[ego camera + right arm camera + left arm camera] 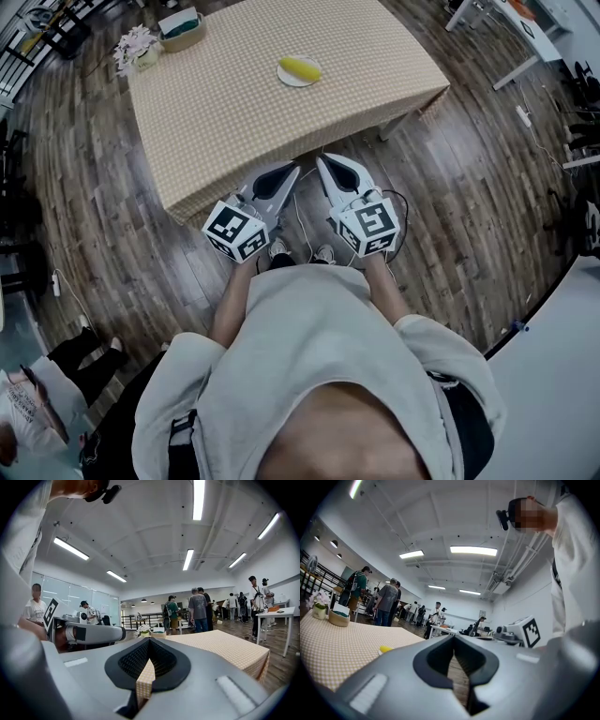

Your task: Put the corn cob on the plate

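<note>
Corn cob: there it was, the corn cob, lying on the plate out on the far half of the table, with nothing touching it but the plate.
Left claw: my left claw was pinched closed and empty. The tips met, and only the floor showed through the slot behind them.
Right claw: my right claw was the same, tips together and gripping nothing. A strip of checked cloth showed through its slot.
Position: both claws hung side by side off the table's near edge, over the floor. They pointed about level toward the table and sat well apart from the plate.
Left claw's eye: I caught a low yellow sliver of the cob at table height, left of my closed tips.
Right claw's eye: I saw the cloth-covered table beyond my tips, but I couldn't pick out the cob or the plate.
Step in hand: by my read the placing was already done. The cob sat on the plate, so there was nothing left to carry.
Next move: I judged it called for little beyond keeping both claws clear of the table. If the cob needed resettling, I'd have had a long reach across the cloth, and I'd have wanted the jaws open before arriving and a low approach along its length.
Clutter: the basket and flowers sat at the far left corner, well away from the plate.
</note>
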A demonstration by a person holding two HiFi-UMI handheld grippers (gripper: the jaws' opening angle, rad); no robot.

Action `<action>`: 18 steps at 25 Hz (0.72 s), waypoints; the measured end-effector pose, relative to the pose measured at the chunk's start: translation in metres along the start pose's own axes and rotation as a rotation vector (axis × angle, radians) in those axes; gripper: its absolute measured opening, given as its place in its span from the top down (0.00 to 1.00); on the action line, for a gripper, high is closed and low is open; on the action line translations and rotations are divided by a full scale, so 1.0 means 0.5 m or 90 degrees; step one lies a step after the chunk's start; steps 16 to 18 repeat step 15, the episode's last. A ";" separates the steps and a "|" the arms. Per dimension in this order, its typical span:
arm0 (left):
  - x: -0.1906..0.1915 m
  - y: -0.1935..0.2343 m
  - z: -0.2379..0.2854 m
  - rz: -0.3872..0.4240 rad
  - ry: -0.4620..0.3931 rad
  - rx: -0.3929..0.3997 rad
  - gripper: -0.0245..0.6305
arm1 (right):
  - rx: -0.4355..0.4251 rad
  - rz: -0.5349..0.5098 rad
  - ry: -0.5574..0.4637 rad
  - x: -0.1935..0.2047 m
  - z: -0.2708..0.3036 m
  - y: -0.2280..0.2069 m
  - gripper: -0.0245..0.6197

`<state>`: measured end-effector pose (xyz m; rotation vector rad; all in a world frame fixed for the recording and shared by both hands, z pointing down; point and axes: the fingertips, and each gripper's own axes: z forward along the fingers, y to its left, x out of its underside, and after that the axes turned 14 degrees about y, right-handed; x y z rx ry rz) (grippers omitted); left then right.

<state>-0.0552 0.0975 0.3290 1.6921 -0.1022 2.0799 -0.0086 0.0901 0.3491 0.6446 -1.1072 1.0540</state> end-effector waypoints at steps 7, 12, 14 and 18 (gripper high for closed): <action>-0.008 -0.006 0.001 0.001 -0.003 -0.002 0.95 | -0.001 -0.002 -0.003 -0.006 -0.004 -0.001 0.97; -0.013 -0.012 0.001 0.004 -0.008 -0.006 0.95 | -0.002 -0.003 -0.005 -0.007 -0.009 -0.005 0.97; -0.015 -0.010 0.002 0.004 -0.011 -0.009 0.95 | -0.004 -0.008 -0.005 -0.009 -0.007 -0.007 0.97; -0.016 -0.009 0.002 0.004 -0.012 -0.011 0.95 | -0.005 -0.010 -0.006 -0.010 -0.005 -0.008 0.97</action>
